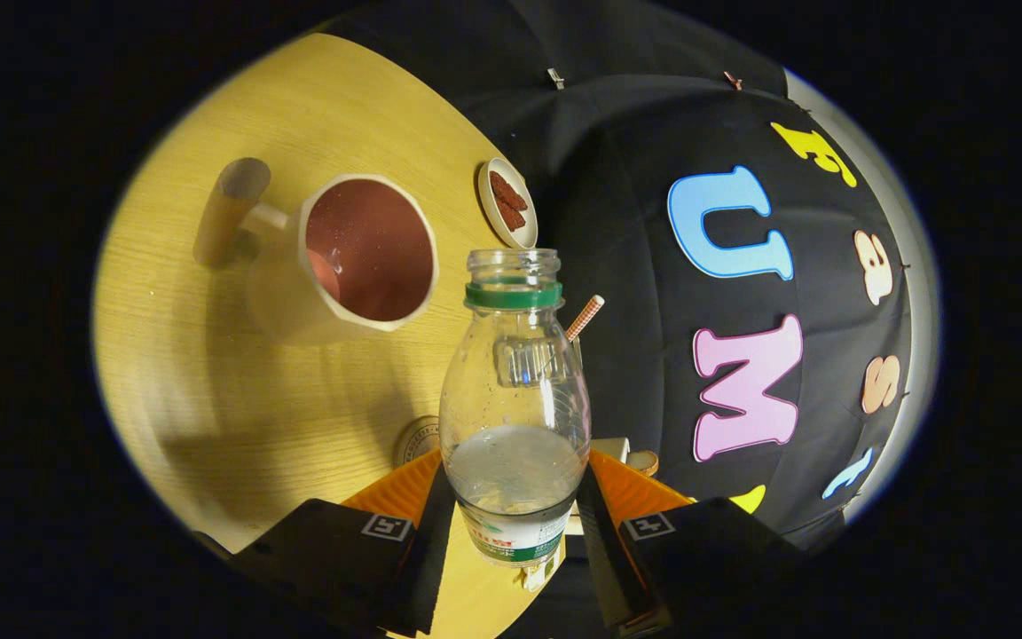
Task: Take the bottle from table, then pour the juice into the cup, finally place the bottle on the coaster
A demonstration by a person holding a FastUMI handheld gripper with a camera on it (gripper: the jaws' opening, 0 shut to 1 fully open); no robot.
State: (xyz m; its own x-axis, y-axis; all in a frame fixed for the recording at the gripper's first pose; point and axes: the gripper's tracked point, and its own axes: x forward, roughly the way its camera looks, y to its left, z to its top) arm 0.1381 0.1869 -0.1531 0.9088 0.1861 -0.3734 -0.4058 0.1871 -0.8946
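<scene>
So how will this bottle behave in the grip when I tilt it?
The clear plastic bottle, clamped between the fingers, looks thin-walled, so it may flex. It holds little liquid, so it is likely light. It is uncapped, and the liquid will shift toward the open neck.

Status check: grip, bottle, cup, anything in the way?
Gripper shut on bottle, uncapped, some juice inside. Cup beyond, open mouth facing us. Small dish near cup; path looks open.

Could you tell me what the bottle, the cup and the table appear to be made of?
The bottle, clamped between the hand-held gripper fingers, looks like clear glossy plastic: see-through walls with highlights and a green neck ring. The cup seems glazed ceramic, cream outside and speckled reddish inside, with a thick faceted rim. The table shows pale wood grain, matte; it may be laminate.
</scene>
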